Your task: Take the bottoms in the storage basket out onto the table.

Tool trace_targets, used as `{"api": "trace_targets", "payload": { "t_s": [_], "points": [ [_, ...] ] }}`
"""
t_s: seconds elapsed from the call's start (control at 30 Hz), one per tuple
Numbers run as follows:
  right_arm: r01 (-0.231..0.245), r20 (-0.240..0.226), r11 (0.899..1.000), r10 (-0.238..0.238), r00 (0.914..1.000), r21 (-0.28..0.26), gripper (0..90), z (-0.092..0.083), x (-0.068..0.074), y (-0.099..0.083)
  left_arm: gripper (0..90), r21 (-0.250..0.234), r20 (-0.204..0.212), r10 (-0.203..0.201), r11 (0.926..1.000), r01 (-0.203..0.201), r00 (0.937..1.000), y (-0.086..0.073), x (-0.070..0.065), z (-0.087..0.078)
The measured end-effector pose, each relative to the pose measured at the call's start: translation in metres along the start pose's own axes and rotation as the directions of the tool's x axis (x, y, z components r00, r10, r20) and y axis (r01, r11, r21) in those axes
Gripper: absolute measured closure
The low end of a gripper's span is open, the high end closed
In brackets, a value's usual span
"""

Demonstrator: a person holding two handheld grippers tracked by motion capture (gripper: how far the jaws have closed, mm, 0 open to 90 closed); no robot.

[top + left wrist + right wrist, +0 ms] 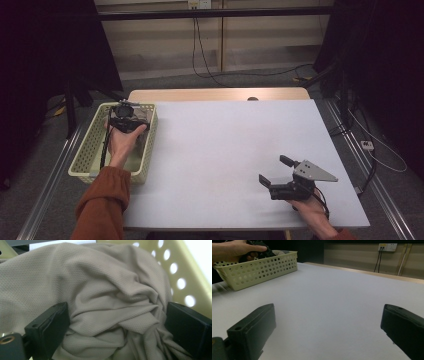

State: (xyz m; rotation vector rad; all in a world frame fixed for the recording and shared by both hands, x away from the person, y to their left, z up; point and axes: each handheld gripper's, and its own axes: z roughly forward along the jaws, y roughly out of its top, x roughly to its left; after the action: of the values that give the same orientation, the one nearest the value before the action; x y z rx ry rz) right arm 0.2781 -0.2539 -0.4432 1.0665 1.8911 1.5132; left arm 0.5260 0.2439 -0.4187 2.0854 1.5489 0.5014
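Observation:
A pale yellow-green perforated basket [90, 150] stands at the table's left edge, and also shows in the right gripper view as the basket [257, 270]. Crumpled beige cloth [105, 295] lies inside it. My left gripper [125, 120] points down into the basket; its jaws stand wide apart on either side of a bunched fold of the cloth, not closed on it. My right gripper [277, 172] rests low over the table's near right part, open, with bare white tabletop between its jaws.
The white tabletop [230, 145] stretches between the basket and the right gripper. A wooden strip [215, 94] runs along the far edge. Cables [200, 55] hang down the wall behind. The basket wall [190, 272] stands close to the left gripper's right jaw.

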Motion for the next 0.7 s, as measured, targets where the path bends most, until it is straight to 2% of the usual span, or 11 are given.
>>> {"api": "trace_targets", "payload": {
  "t_s": [0.03, 0.17, 0.27, 0.3, 0.33, 0.37, 0.47, 0.6, 0.7],
  "points": [
    [0.000, 0.000, 1.000, 0.000, 1.0000, 0.001, 0.0, 0.000, 0.000, 0.000, 5.6, 0.002, 0.000, 0.003, 1.0000, -0.003, 1.0000, -0.001, 0.000, 0.002],
    [-0.002, -0.001, 1.000, 0.002, 1.0000, 0.002, 0.0, 0.000, 0.000, 0.000, 3.8, 0.032, 0.035, -0.031, 0.9990, 0.030, 0.9989, -0.002, 0.006, 0.006],
    [-0.001, -0.002, 1.000, 0.001, 1.0000, 0.002, 0.0, 0.000, 0.000, 0.000, 1.9, 0.059, 0.044, -0.051, 0.9971, 0.048, 0.9977, -0.003, 0.009, 0.009],
    [0.000, -0.004, 1.000, 0.000, 1.0000, 0.002, 0.0, 0.000, 0.000, 0.000, 5.5, 0.084, 0.023, -0.021, 0.9963, 0.019, 0.9995, -0.004, 0.009, 0.010],
    [0.000, -0.004, 1.000, 0.000, 1.0000, 0.002, 0.0, 0.000, 0.000, 0.000, 5.5, 0.106, -0.003, 0.025, 0.9940, -0.025, 0.9997, -0.005, 0.009, 0.012],
    [-0.002, -0.005, 1.000, 0.002, 1.0000, 0.001, 0.0, 0.000, 0.001, 0.000, 4.5, 0.094, 0.009, 0.006, 0.9956, -0.007, 0.9999, -0.006, 0.010, 0.013],
    [0.001, -0.004, 1.000, -0.001, 1.0000, 0.001, 0.0, -0.001, 0.000, 0.000, 4.6, 0.103, 0.012, 0.015, 0.9945, -0.017, 0.9998, -0.006, 0.010, 0.013],
    [0.000, -0.004, 1.000, 0.000, 1.0000, 0.004, 0.0, -0.001, 0.000, 0.000, 11.0, 0.171, 0.053, -0.018, 0.9853, 0.009, 0.9984, -0.006, 0.014, 0.010],
    [-0.001, -0.004, 1.000, 0.001, 1.0000, 0.005, 0.0, -0.001, 0.000, 0.000, 15.0, 0.225, 0.088, -0.055, 0.9738, 0.034, 0.9946, -0.008, 0.020, 0.007]
  ]
}}
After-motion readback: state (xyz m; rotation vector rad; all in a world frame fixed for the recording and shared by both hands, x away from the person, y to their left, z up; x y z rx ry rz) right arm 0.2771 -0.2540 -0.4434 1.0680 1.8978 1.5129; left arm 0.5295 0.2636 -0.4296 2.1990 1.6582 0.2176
